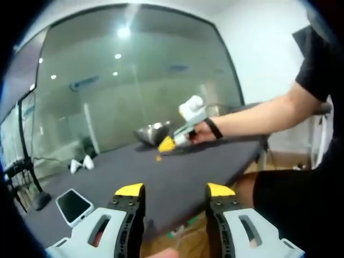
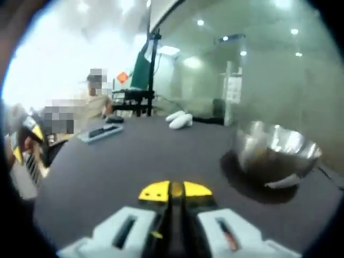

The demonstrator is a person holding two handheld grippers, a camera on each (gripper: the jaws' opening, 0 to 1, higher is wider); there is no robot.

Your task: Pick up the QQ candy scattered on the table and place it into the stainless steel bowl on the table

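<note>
Ahead and to the right of the right gripper, whose yellow-tipped jaws are pressed together on a small orange candy piece, stands one stainless steel bowl, round, shiny and dented-looking, on the dark matte table. Two white rounded objects lie far ahead, a flat phone off to its left. The left gripper hangs with jaws spread, holding nothing; one more orange candy lies beyond it.
</note>
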